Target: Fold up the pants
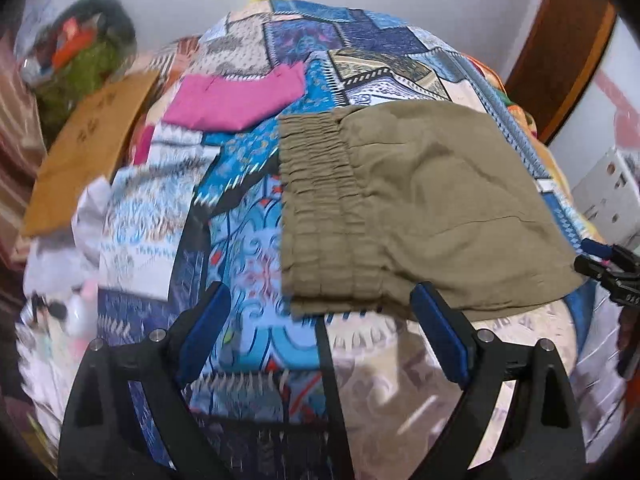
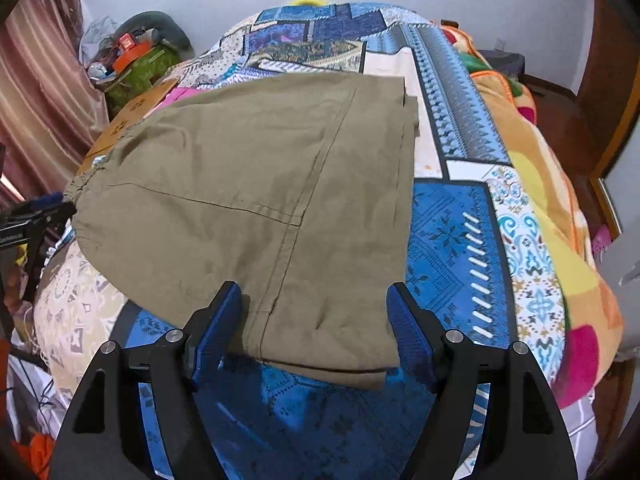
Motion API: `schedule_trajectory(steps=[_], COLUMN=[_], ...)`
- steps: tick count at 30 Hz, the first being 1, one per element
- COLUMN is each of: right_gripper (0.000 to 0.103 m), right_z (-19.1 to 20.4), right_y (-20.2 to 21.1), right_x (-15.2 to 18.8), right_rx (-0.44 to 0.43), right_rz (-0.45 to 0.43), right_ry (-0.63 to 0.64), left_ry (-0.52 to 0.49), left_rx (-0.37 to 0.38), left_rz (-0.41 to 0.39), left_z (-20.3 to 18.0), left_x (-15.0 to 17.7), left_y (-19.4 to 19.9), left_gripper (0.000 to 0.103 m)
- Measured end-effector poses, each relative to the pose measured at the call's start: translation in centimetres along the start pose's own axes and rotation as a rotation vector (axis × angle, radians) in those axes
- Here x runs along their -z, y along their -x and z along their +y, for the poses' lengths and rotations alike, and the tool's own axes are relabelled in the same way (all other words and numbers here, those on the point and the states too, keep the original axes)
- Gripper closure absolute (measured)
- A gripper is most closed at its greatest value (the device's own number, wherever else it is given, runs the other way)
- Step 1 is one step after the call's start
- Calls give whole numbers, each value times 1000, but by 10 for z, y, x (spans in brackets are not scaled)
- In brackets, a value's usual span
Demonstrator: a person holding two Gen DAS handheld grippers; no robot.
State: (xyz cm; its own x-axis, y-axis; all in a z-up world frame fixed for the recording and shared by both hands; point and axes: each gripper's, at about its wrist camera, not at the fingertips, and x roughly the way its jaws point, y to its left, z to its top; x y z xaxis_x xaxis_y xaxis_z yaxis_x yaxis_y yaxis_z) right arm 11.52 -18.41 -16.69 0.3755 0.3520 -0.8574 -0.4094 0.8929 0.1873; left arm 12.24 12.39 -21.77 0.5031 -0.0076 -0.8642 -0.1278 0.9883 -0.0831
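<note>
Lying flat on the bed are the olive pants (image 2: 256, 200), folded over into a wide, short shape; the stretchy waistband (image 1: 316, 204) is at one end, with lots of little gathers in it; the folded leg ends (image 2: 404, 120) sit at the other end, stacked edge on edge. Under the pants is a bedspread (image 2: 448, 240) with blue and white patchwork patterns.

The right gripper (image 2: 314, 300) hangs over the near edge of the pants; its two blue fingers are spread wide, one on each side of the cloth, and nothing is pinched. The left gripper (image 1: 324, 300) is near the waistband corner; its blue fingers are spread wide too, with only the bedspread between them; one finger (image 1: 432, 312) sits right at the edge of the pants, and I cannot tell if it touches.

Past the waistband lies a pink cloth (image 1: 236, 100) on the bedspread, apart from the pants; beside the bed is a brown cardboard box (image 1: 88, 148); behind it is a heap of green and grey things (image 2: 140, 56). On the far side of the bed is a bright orange and yellow blanket (image 2: 540, 200).
</note>
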Motion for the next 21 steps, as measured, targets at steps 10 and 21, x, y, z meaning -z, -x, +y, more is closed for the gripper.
schedule_trajectory(steps=[10,21], right_gripper=[31,31], right_z=[56,107], right_y=[8,-43], right_x=[-47,-53], right_rx=[-80,-119], right_rz=[-131,-95], right_ry=[128,233], left_ry=[171,255], left_rx=[186,373], left_rz=[78,89], left_z=[7,3], left_x=[17,9], left_y=[-7,-25], left_gripper=[10,8])
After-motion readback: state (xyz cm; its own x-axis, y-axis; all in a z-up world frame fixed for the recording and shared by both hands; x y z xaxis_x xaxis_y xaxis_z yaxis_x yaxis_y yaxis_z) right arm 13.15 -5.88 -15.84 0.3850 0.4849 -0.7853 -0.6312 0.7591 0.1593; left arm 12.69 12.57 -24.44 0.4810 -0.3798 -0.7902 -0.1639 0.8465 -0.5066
